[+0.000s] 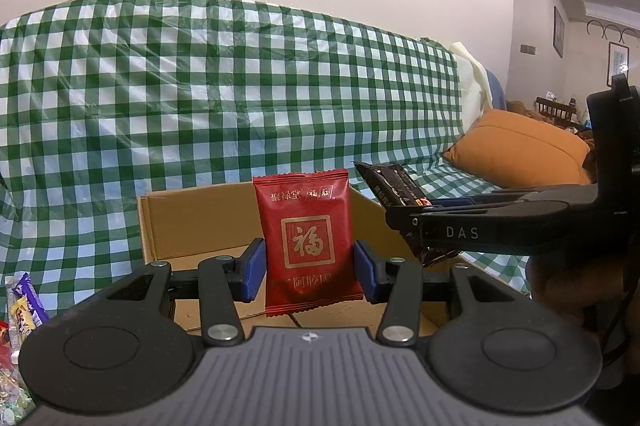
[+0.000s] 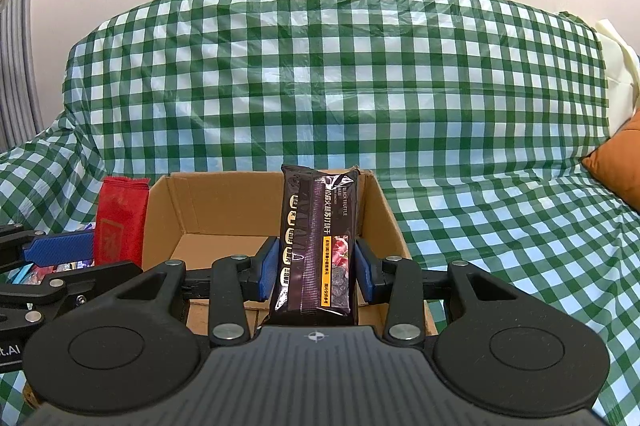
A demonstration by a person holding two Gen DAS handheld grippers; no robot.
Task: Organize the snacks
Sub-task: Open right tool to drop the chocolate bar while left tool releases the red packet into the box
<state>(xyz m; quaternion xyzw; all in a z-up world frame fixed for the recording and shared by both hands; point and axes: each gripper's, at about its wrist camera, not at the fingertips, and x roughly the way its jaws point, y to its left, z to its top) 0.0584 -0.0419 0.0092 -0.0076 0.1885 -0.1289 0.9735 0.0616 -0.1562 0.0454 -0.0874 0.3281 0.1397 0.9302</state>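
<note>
Sofa [image 2: 500, 226] draped in green-white checked plastic cover [image 1: 200, 86]. Open cardboard box [image 2: 192, 210] sits on seat. Orange cushion [image 1: 520, 150] rests at far end. Loose snack packets [image 1: 22, 310] heaped beside box.

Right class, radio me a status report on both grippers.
Left hand-held gripper shut on red packet. Right hand-held gripper shut on black packet. Cardboard box below, unobstructed.

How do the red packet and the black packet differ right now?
The red packet is squarish, with a gold seal on its face; the black packet is long and narrow, with a yellow label strip. Red sits in the left gripper, black in the right gripper. Both are clamped upright over the cardboard box.
</note>
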